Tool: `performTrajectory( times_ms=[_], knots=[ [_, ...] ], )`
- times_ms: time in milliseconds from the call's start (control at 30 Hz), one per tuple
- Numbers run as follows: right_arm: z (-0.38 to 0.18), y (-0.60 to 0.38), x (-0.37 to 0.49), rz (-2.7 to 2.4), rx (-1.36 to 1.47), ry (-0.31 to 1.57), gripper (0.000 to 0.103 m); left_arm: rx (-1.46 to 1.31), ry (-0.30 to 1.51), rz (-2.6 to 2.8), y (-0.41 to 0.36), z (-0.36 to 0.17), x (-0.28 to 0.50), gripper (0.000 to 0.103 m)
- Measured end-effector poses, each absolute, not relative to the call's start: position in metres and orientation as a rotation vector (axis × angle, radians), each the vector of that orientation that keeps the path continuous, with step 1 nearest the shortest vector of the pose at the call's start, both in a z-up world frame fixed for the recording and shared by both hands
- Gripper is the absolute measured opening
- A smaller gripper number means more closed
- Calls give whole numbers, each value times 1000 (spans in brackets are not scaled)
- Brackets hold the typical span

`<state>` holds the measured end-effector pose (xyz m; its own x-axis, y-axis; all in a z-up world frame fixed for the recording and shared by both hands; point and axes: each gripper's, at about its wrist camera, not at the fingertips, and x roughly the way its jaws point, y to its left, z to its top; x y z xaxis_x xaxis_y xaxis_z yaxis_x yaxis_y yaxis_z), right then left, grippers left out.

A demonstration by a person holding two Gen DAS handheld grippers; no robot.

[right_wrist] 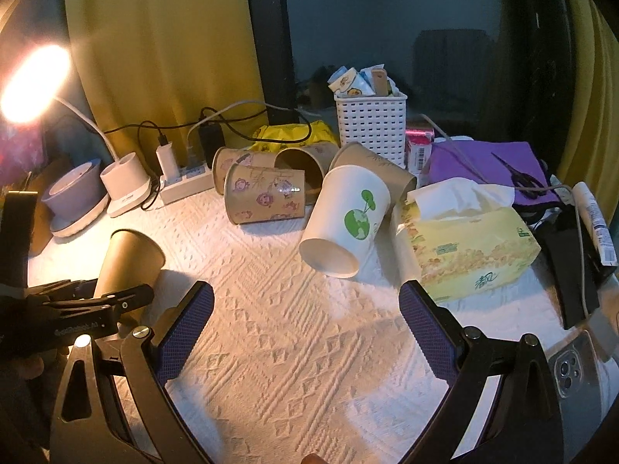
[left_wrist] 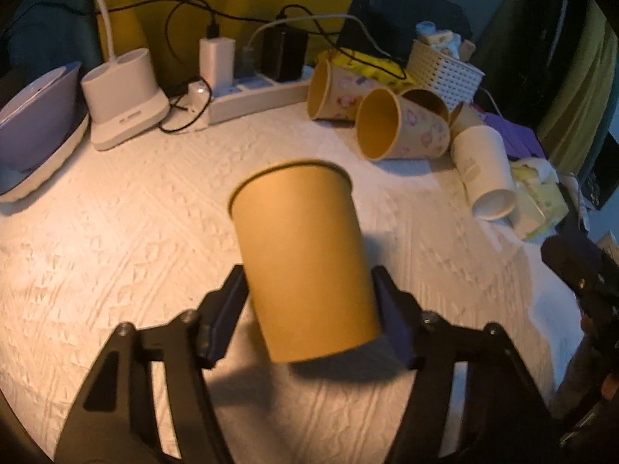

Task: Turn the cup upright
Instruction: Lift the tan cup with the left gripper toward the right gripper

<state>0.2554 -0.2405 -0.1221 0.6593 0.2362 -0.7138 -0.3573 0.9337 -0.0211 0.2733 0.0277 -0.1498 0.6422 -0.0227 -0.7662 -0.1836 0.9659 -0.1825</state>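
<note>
— Left gripper (left_wrist: 309,301)?
— Clamped on the plain brown cup (left_wrist: 305,259), mouth up, tilted, above the cloth (left_wrist: 116,232).
— Right gripper (right_wrist: 305,328)?
— Spread wide, holding nothing.

Little legible text here. You've got the tissue box (right_wrist: 470,249) carrying two brush-style Chinese characters, "清风", on its front face, plus a small green logo at its top right corner, too small to read. Left of the tissue box, the white cup (right_wrist: 345,219) shows a green globe-and-sprout emblem, no words. Behind the tissue box, the pink carton (right_wrist: 419,147) has a barcode label; digits unreadable. The left gripper (right_wrist: 83,311) body bears pale lettering, blurred, can't make it out.
</note>
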Motion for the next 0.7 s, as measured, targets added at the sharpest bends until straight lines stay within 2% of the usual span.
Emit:
performTrajectory(
  times_ms=[700],
  knots=[
    [-95,-223,200,454,-62,829,98,-88,731,-87,-10,-126,183,61]
  ],
)
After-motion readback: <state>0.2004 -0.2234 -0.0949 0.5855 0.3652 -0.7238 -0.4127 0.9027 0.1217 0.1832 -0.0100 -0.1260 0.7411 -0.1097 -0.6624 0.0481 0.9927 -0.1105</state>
